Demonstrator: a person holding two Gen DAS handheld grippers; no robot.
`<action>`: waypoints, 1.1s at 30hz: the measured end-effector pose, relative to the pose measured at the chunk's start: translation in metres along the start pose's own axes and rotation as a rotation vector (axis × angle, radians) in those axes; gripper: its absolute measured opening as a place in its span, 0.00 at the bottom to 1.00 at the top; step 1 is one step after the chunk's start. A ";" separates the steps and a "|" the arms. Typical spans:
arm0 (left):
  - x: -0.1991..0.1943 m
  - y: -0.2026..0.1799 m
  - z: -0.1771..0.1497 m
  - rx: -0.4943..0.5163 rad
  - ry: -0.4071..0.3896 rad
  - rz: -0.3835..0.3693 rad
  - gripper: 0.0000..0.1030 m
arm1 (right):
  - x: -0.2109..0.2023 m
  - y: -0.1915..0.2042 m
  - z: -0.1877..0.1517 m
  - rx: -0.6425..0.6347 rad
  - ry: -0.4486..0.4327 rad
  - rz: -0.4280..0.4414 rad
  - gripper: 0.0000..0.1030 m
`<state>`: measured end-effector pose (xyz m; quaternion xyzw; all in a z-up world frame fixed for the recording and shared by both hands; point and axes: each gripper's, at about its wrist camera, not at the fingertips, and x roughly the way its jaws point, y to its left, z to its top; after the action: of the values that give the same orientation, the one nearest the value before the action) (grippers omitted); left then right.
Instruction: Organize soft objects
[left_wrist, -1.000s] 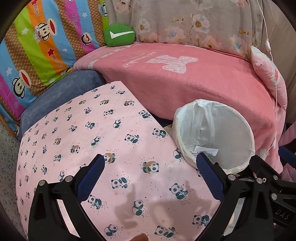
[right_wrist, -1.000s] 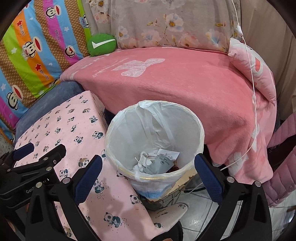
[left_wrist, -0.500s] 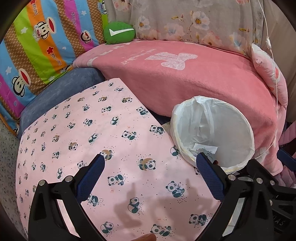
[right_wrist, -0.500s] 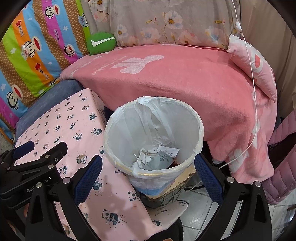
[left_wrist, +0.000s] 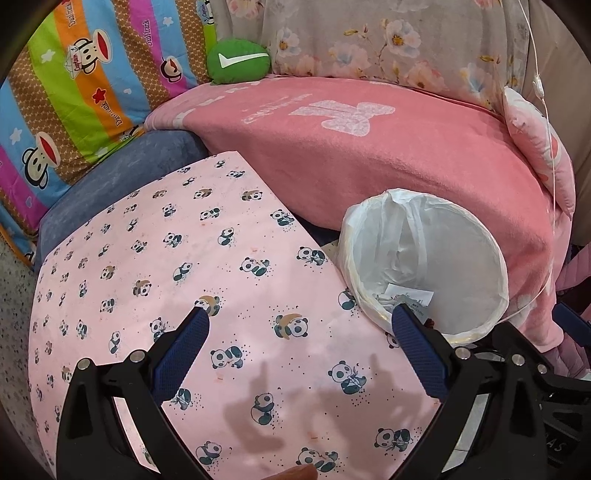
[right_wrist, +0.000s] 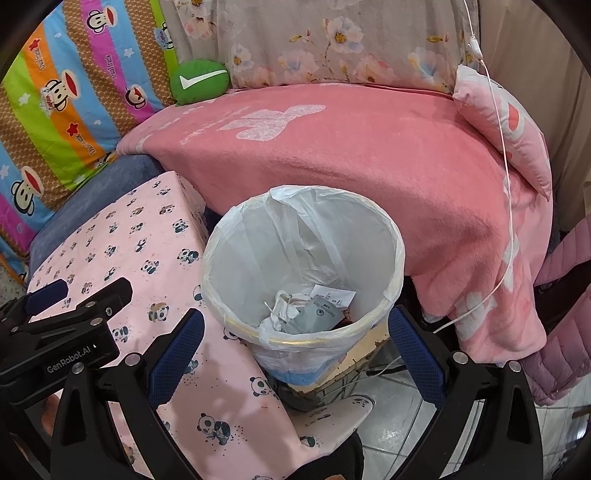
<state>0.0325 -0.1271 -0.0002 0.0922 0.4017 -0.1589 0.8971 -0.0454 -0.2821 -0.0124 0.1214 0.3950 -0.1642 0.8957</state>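
A small green cushion (left_wrist: 238, 61) (right_wrist: 199, 82) with a white tick lies at the back of the sofa, on the pink blanket (left_wrist: 369, 147) (right_wrist: 351, 155). A pink pillow (left_wrist: 539, 147) (right_wrist: 502, 125) leans at the right end. My left gripper (left_wrist: 299, 328) hangs open over the pink panda-print cloth (left_wrist: 166, 266) (right_wrist: 122, 240), holding nothing. Over the white-lined waste bin (right_wrist: 303, 266) (left_wrist: 424, 258), my right gripper (right_wrist: 295, 332) is open and empty too. The left gripper's body (right_wrist: 66, 325) shows at the left of the right wrist view.
A striped monkey-print quilt (left_wrist: 74, 92) and a floral cloth (left_wrist: 369, 40) line the sofa back. A blue cushion (left_wrist: 122, 166) sits beside the panda cloth. A white cord (right_wrist: 506, 177) hangs over the pink pillow. A pink quilted jacket (right_wrist: 565, 314) and floor tiles (right_wrist: 399, 424) are at the right.
Both grippers have drifted slightly forward and upward; the sofa things sit a little lower in view. Neither gripper has changed its opening or taken hold of anything.
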 end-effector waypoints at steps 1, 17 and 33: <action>0.000 0.000 0.000 0.001 0.001 0.000 0.92 | 0.000 -0.001 0.001 0.000 0.000 0.000 0.95; 0.008 0.001 -0.006 -0.010 0.029 0.051 0.93 | 0.005 -0.001 -0.002 0.005 0.014 -0.002 0.95; 0.009 -0.003 -0.010 0.006 0.028 0.052 0.93 | 0.009 -0.002 -0.003 0.014 0.020 -0.002 0.95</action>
<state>0.0302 -0.1285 -0.0134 0.1076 0.4113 -0.1355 0.8949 -0.0424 -0.2841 -0.0216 0.1289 0.4030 -0.1665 0.8907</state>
